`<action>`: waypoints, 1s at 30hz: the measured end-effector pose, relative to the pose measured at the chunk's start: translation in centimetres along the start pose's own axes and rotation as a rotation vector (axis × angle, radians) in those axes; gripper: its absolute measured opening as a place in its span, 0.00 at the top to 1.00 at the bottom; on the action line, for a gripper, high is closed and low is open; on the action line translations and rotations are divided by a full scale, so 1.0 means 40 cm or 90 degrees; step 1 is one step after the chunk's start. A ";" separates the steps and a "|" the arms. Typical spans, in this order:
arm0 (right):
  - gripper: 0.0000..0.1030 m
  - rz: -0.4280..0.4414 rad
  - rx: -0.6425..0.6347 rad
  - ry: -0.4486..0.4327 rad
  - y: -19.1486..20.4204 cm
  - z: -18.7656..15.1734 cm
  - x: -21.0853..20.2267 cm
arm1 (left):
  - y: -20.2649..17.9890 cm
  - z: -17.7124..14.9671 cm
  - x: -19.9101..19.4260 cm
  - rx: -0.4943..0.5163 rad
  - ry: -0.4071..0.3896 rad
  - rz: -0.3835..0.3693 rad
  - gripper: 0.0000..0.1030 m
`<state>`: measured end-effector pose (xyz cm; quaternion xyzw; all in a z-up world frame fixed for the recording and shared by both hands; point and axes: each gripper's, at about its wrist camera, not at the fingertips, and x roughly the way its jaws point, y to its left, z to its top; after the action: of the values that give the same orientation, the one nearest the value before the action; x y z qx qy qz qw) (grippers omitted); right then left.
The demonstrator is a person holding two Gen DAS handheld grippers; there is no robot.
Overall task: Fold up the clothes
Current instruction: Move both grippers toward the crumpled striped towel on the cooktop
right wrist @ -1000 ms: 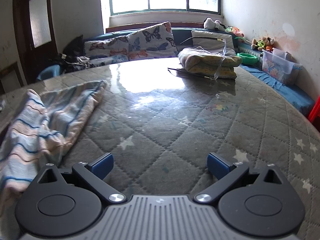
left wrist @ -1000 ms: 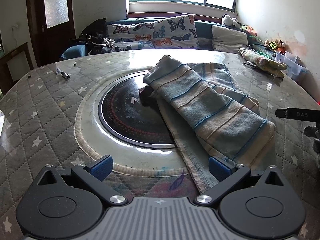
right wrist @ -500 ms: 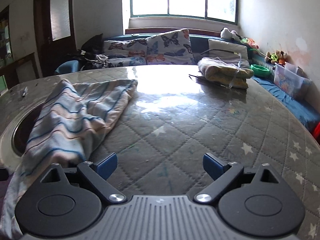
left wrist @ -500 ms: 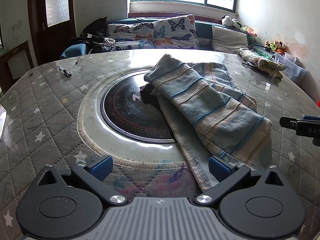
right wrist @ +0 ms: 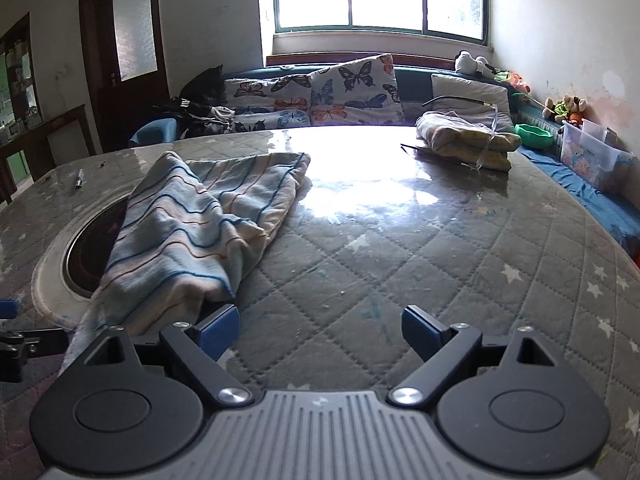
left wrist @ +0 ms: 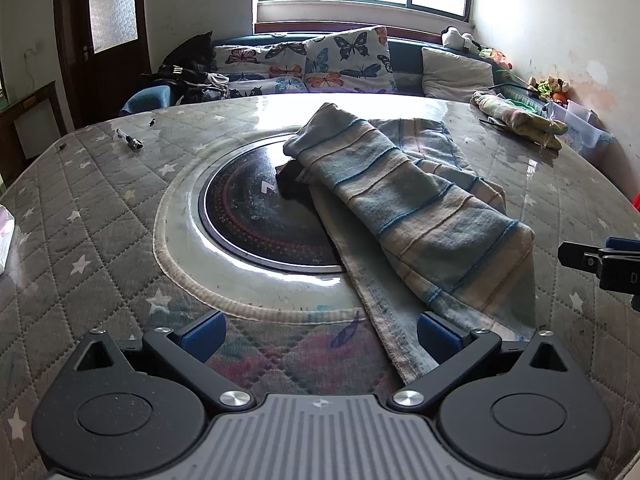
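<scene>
- The striped garment [left wrist: 408, 208] lies bunched on the quilted table [left wrist: 92, 216], partly over the round dark plate [left wrist: 256, 216] set into the table's middle. In your left wrist view it runs from about 12 o'clock down to 5 o'clock.
- Your left gripper [left wrist: 320, 330] stands apart with nothing between its pads; the garment's near hem lies just beside its right pad, at about 4 o'clock.
- Your right gripper [right wrist: 320, 328] is closing, yet its jaws are wide and hold nothing. The garment sits at 10 o'clock in that view, its near corner just beside the left pad.
- Judge the cloth as soft, light and limp: it will sag and drag, not keep a shape. It looks like a knit, so it may stretch if you pull hard.
- It is doubled over itself, so a pinch in the middle would likely catch several layers.
- Take hold at the edges instead: the loose hem near your left pad, and the folded corner near your right one.
- The table cover looks glossy, so the cloth may slide easily as you draw it flat.
- A second folded bundle [right wrist: 464, 140] rests well apart, at 1 o'clock.
</scene>
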<state>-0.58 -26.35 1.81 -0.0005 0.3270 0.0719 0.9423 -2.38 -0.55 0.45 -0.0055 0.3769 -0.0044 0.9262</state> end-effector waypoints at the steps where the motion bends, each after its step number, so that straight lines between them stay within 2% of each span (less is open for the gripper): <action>1: 0.12 0.002 -0.004 -0.001 0.004 -0.002 -0.004 | -0.001 -0.001 -0.001 0.000 0.001 0.000 0.00; 30: 0.16 0.057 -0.044 0.015 0.066 -0.058 -0.062 | -0.030 -0.031 -0.034 0.000 0.004 0.009 0.00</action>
<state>-4.30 -24.17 1.63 -0.0195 0.3352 0.1254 0.9336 -4.21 -1.73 0.52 -0.0024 0.3801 0.0022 0.9249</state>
